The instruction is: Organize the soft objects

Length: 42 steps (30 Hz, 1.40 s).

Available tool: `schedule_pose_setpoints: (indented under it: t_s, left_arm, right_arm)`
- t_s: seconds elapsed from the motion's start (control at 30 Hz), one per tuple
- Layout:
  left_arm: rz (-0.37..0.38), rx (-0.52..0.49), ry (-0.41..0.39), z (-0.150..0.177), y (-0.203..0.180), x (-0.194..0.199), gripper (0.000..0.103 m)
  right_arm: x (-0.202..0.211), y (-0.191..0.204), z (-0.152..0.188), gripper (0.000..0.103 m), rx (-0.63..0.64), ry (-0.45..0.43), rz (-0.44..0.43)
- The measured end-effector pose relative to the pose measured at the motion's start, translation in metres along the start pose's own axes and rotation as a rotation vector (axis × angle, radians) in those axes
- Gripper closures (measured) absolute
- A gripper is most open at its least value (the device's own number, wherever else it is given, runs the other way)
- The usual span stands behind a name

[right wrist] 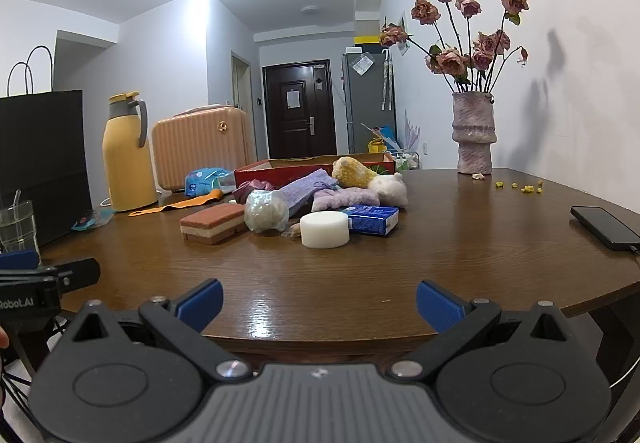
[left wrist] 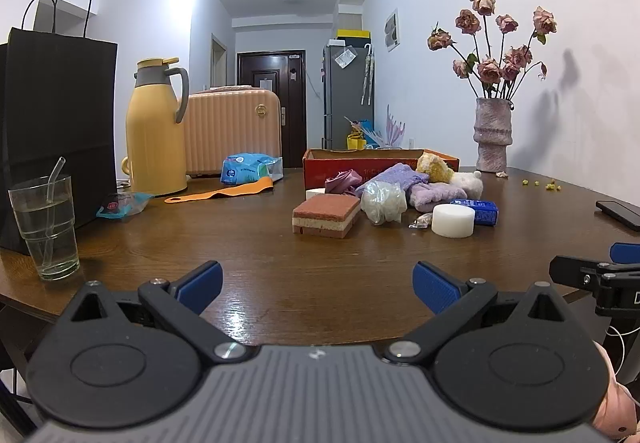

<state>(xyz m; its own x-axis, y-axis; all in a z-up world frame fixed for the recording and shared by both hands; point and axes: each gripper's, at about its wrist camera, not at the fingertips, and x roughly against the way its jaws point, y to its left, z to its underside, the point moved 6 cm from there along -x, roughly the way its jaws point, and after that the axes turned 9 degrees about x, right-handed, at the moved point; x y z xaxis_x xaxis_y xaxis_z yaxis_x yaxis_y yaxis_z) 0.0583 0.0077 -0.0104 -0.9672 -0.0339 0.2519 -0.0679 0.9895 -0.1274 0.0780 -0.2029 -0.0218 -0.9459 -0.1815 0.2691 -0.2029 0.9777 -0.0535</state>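
The layered sponge [left wrist: 326, 215] lies at the near edge of the soft-object pile, in front of the red box [left wrist: 344, 161], long axis running 9 to 3. From the left gripper [left wrist: 318, 289] it sits at 12; from the right gripper [right wrist: 319, 307], at 11. Both sets of fingers are spread wide, empty, above the tabletop [left wrist: 280, 271]. The left looks better aligned.

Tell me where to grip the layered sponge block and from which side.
Grip the layered sponge block across its two long side faces, coming down from above with the right hand-held gripper, whose jaws stand wide open. It lies flat on the table at the front left of the pile, its top and near sides bare; the clear plastic bag crowds its right end.
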Motion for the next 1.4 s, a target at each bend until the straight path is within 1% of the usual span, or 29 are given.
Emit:
schedule_pose_setpoints:
  t_s: [1.4]
  left_arm:
    - [0.001,-0.008,0.0,0.0015,-0.0004,0.0012,0.0]
  right_arm:
    - [-0.0011,-0.001,0.0035,0.0,-0.009,0.001,0.007]
